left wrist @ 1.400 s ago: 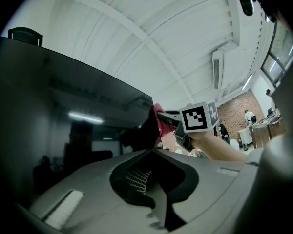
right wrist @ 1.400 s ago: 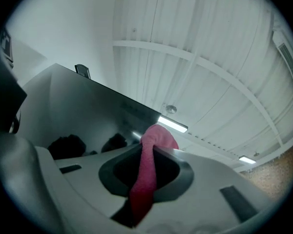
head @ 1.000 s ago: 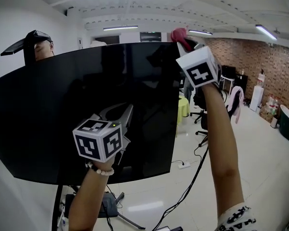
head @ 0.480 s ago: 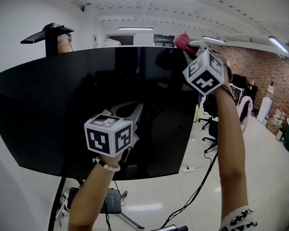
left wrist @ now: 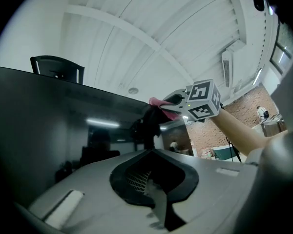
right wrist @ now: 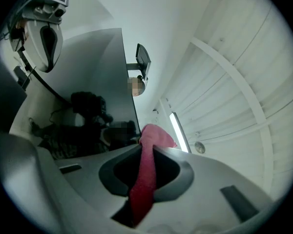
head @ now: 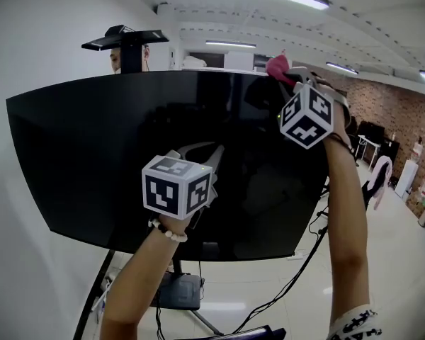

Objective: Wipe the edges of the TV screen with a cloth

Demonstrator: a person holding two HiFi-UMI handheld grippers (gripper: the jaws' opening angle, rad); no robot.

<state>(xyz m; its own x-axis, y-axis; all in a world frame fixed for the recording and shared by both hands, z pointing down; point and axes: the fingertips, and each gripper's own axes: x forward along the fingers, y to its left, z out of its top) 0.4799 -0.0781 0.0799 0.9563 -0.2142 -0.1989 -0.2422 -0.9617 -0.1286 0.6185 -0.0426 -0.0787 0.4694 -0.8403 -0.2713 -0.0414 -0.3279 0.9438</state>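
**Right jaws hold cloth at TV top edge, left idle**

We see the right gripper (head: 289, 74) raised to the top edge of the large curved black TV screen (head: 120, 154), near its upper right corner. Its jaws are pinching a pink-red fabric cloth (right wrist: 147, 172), which bunches out past the tips and sits at the edge. We cannot tell if it actually presses on the bezel. The left gripper (head: 211, 151) hangs low in front of the screen face, jaws pressed together with nothing between them. Whether it touches the glass is unclear.

In our judgement the top-edge wipe is under way, with the other edges left to do.

Risks from here:
- Only a small wad of cloth sticks out, so a tilt of the right jaws could drag hard plastic along the panel and scratch it.
- The cloth could slip out of the pinch if it snags on the corner.
- The TV stands on a thin floor stand (head: 178, 289), so a hard push at the top could rock it.
- The left gripper is close to the glass and could bump it.
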